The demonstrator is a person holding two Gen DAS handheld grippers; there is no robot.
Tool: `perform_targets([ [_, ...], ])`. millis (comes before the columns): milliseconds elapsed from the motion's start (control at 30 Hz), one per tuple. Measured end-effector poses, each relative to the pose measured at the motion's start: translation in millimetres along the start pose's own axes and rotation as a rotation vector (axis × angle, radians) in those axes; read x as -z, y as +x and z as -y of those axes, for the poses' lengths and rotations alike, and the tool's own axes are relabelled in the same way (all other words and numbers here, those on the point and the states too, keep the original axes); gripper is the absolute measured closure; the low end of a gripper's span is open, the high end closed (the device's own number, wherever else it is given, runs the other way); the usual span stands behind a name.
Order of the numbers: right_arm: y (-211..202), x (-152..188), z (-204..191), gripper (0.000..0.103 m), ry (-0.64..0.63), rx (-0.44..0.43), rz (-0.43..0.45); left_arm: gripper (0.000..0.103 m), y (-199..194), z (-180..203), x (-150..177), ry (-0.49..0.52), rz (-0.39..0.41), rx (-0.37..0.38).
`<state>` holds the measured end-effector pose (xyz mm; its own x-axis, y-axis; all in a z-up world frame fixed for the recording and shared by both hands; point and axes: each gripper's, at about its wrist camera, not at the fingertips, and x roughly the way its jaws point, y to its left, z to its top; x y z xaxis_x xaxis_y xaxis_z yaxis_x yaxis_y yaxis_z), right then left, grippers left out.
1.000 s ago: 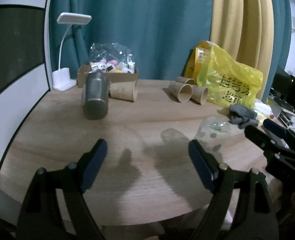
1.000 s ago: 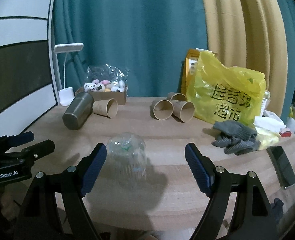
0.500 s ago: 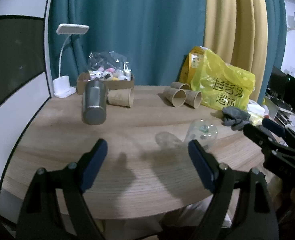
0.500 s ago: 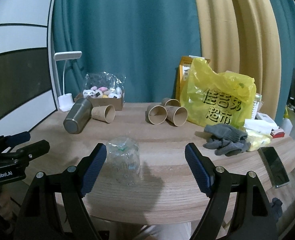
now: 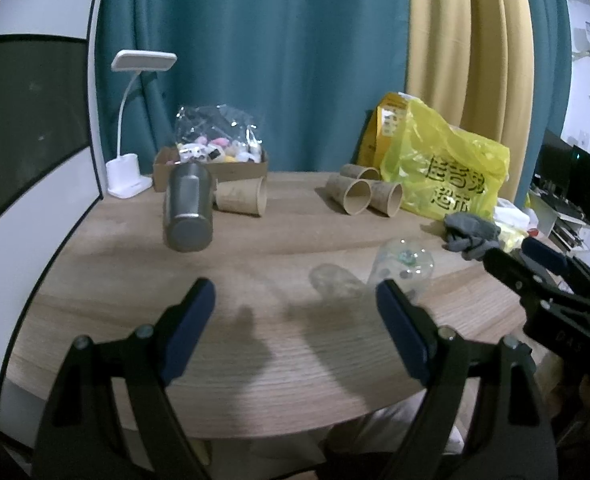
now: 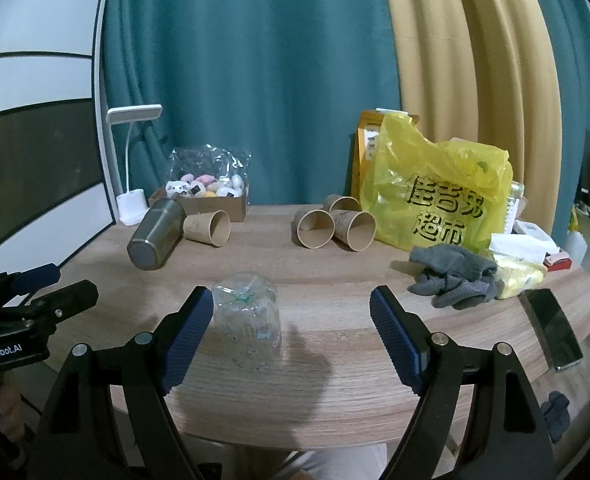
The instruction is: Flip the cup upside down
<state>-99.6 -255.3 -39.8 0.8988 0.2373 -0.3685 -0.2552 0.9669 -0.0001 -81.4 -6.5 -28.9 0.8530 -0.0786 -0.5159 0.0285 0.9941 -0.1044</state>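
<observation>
**Two wrist views facing the curtain across the surface**

Each fisheye looks forward between its own tool's fingers from the near edge of the surface [image 5: 255,272], toward the curtain. The left view sits farther left, catching the right tool [image 5: 535,260] at its right rim; the right view catches the left tool [image 6: 43,288] at its left. Both share the clear cup [image 6: 249,320], steel tumbler [image 5: 189,212] and yellow bag [image 6: 439,196].

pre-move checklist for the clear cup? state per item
1. Clear cup base up, mouth on table: ok.
2. Right tool open, holding nothing: ok.
3. Left tool open, holding nothing: ok.
4. Cup free of right tool's left finger: cannot tell, they overlap in view.
5. Steel cup and gloves well apart from the clear cup: ok.
</observation>
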Motion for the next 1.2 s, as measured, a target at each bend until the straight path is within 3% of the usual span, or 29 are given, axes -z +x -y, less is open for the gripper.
perform_targets([
  [1200,-0.7,1.3,-3.6,0.020,0.006,0.003,0.000,0.019,-3.4,-2.6,0.4,0.002,0.001,-0.019],
])
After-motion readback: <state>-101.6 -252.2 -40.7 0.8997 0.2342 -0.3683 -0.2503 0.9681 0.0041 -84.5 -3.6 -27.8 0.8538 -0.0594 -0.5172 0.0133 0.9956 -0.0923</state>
